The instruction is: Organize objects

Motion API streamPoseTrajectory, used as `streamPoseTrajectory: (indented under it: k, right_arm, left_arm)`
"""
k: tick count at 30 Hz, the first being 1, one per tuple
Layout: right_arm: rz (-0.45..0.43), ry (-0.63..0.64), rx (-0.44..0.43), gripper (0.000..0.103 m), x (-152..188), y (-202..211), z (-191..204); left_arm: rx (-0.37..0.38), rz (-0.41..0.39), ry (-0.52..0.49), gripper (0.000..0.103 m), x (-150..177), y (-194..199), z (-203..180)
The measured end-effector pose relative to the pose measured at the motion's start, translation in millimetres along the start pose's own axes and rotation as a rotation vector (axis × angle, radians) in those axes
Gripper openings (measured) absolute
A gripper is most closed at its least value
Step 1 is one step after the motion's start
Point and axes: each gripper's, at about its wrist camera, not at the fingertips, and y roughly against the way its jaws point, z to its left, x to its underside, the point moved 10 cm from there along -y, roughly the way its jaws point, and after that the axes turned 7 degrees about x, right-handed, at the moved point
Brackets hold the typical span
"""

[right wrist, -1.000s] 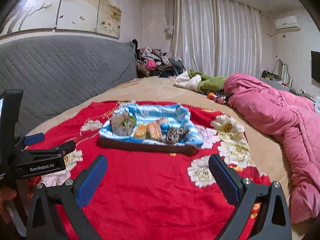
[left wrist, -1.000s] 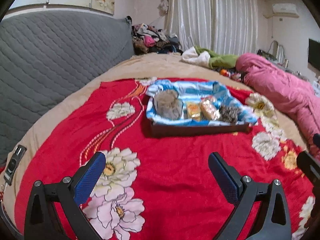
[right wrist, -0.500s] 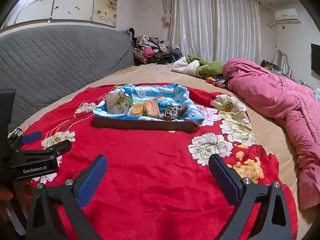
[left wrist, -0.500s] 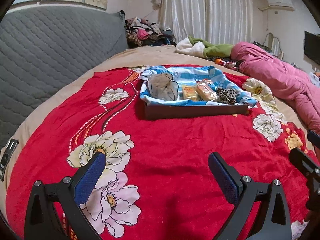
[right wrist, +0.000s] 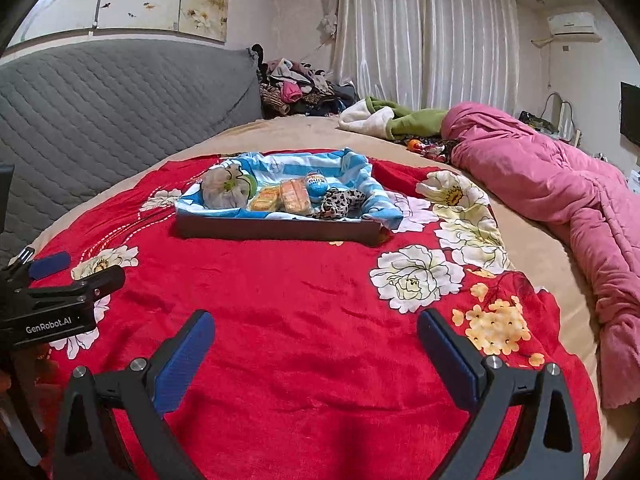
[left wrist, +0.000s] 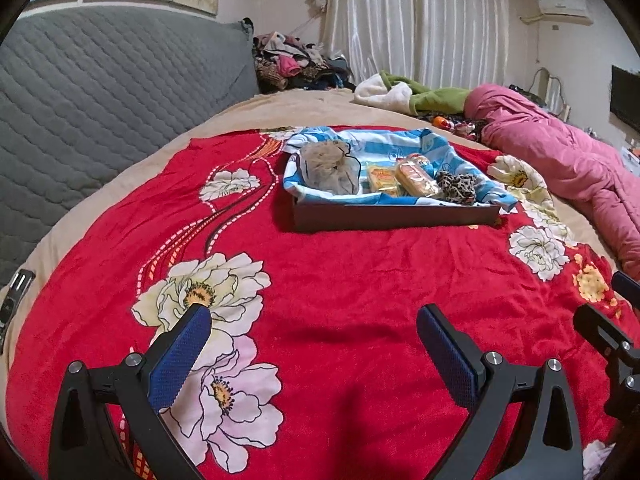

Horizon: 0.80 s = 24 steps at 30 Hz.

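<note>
A dark brown tray lined with a blue-and-white striped cloth sits on a red floral blanket. In it lie a fuzzy grey pouch, two orange snack packets, a blue egg-shaped pack and a leopard-print scrunchie. My left gripper is open and empty, well short of the tray. My right gripper is likewise open and empty over the blanket. The left gripper's body shows at the right wrist view's left edge.
A pink quilt lies bunched along the right side of the bed. Green and white clothes and a clothes pile sit at the far end. A grey quilted headboard rises on the left. A remote lies at the blanket's left edge.
Both cameras shifted a little relative to the tray, which now sits slightly farther and higher in the left wrist view. Both grippers stay open and empty; the tray's contents have not moved.
</note>
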Motion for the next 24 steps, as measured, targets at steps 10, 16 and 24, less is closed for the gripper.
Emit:
streamPoseTrajectory:
  k: [10, 16, 24]
  right_arm:
    - [0.029, 0.005, 0.002, 0.102, 10, -9, -1]
    - [0.041, 0.007, 0.005, 0.102, 16, -13, -2]
    - [0.050, 0.011, 0.011, 0.102, 21, -18, -2]
  left_arm:
    - [-0.008, 0.015, 0.000, 0.102, 8, -6, 3]
    - [0.000, 0.037, 0.010, 0.102, 16, -12, 5]
    - [0.020, 0.041, -0.004, 0.102, 21, -18, 2]
